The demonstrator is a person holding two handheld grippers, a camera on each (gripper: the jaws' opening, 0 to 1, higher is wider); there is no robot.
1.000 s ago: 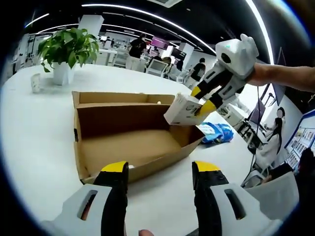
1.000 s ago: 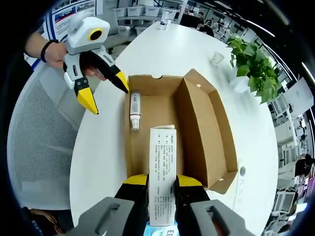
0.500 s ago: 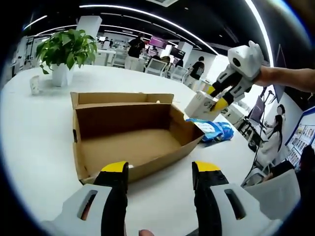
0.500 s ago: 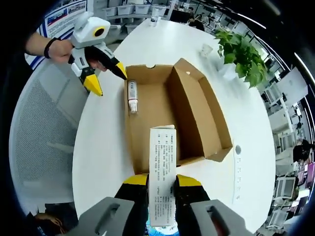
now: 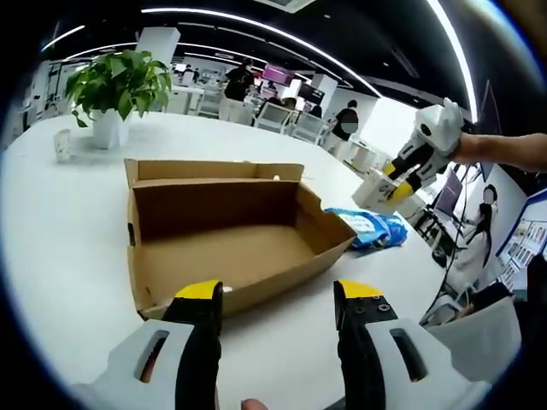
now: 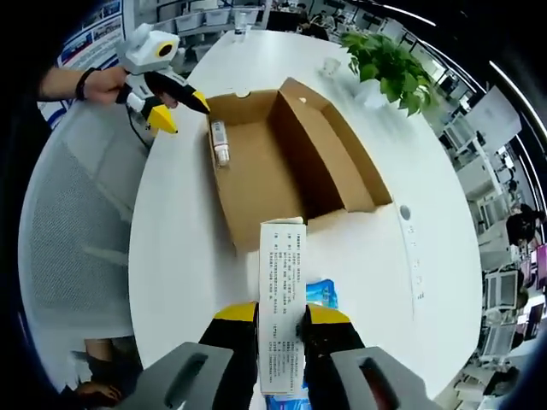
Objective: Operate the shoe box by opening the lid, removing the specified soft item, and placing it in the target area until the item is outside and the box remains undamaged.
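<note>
The open cardboard shoe box (image 5: 226,243) lies on the white table, its lid (image 5: 214,171) folded back on the far side. My left gripper (image 5: 279,295) hovers open just short of the box's near wall, nothing between its jaws. To the right, my right gripper (image 5: 425,152) is shut on a white printed carton (image 5: 379,190), held in the air beyond the box's end above a blue packet (image 5: 373,229). In the right gripper view the carton (image 6: 282,282) sticks out of my right gripper (image 6: 282,314), the box (image 6: 256,175) holds a small white bottle (image 6: 220,142), and the left gripper (image 6: 181,115) stands open.
A potted plant (image 5: 120,81) and a small cup (image 5: 61,143) stand at the table's far left. The blue packet (image 6: 323,295) lies below the carton. A grey mesh chair (image 6: 73,248) stands by the table's edge. People and desks fill the office behind.
My right gripper has carried the white carton up and out of the box, away past its end to above the blue packet. The left gripper and the box have stayed put.
</note>
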